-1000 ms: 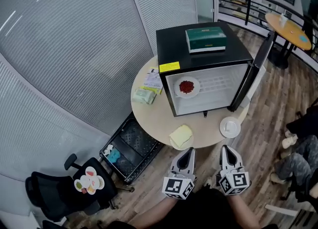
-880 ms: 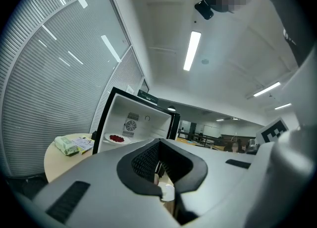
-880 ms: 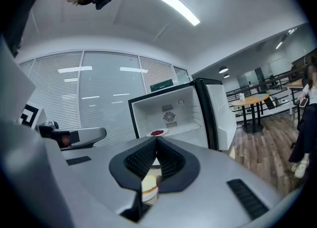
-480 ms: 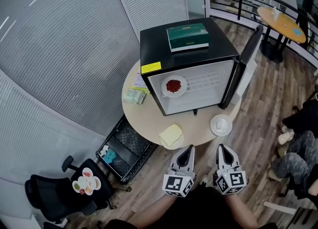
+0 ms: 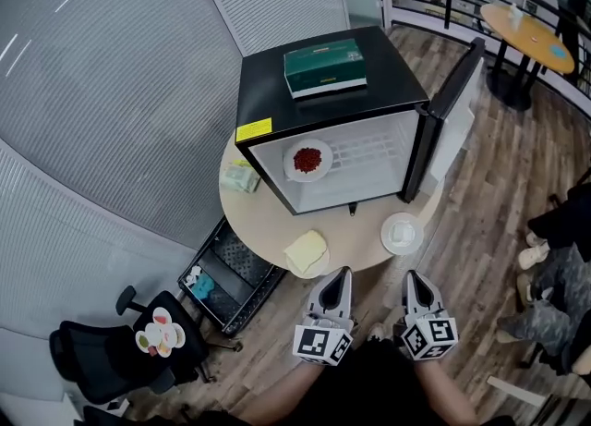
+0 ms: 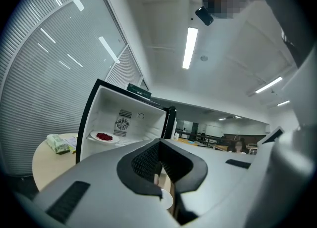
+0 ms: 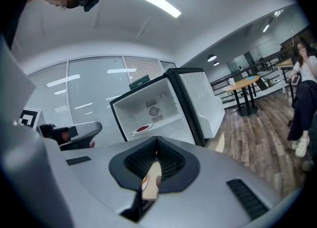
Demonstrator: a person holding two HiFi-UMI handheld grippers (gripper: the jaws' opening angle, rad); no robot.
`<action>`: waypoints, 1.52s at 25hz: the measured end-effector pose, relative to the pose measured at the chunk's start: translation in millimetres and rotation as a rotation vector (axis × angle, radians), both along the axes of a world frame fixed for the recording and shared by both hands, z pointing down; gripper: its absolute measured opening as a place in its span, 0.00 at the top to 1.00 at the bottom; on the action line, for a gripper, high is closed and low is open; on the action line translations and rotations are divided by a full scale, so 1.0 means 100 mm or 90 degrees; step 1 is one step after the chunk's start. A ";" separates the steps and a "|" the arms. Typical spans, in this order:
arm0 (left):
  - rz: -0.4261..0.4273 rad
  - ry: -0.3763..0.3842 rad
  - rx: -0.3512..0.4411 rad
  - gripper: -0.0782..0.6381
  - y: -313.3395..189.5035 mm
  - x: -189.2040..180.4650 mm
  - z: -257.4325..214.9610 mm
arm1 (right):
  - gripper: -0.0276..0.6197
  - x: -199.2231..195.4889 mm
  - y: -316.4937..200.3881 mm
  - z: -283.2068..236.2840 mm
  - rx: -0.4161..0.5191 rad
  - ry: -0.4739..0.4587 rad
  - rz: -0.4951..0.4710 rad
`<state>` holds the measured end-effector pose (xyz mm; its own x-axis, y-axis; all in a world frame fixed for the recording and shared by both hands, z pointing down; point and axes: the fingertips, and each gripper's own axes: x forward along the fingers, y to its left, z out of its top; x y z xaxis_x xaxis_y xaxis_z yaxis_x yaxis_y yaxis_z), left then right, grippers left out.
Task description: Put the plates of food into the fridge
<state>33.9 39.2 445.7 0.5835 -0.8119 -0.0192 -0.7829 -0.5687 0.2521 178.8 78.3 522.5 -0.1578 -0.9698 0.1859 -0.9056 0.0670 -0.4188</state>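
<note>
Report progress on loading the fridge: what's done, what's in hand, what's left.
Done: one plate of red food sits on the shelf of the open fridge. In hand: nothing; the left tool and right tool are both shut and empty, short of the table. Left: the plate of yellow food and the white plate on the table have to go in.

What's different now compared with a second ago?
Only the viewpoint drifted: the fridge and table sit a little further left in the head view. Nothing was taken hold of or let go. The left gripper and right gripper stay shut and empty; the red-food plate stays inside, the yellow food and white plate on the table.
</note>
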 end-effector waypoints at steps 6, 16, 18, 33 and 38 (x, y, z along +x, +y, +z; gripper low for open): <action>-0.003 -0.015 -0.005 0.89 -0.11 0.21 0.06 | 0.94 0.48 -0.08 0.69 -0.067 -0.102 0.054; 0.049 -0.037 -0.042 0.89 -0.57 0.59 0.50 | 0.83 0.93 -0.53 2.21 -0.205 -0.396 0.164; 0.058 -0.040 -0.053 0.89 -0.71 0.63 0.57 | 0.81 0.97 -0.60 2.44 -0.223 -0.443 0.183; 0.074 -0.050 -0.108 0.89 -1.19 0.58 0.91 | 0.86 0.85 -0.97 3.02 -0.275 -0.545 0.202; 0.063 -0.057 -0.111 0.89 -1.23 0.48 0.92 | 0.90 0.87 -0.96 3.02 -0.258 -0.571 0.198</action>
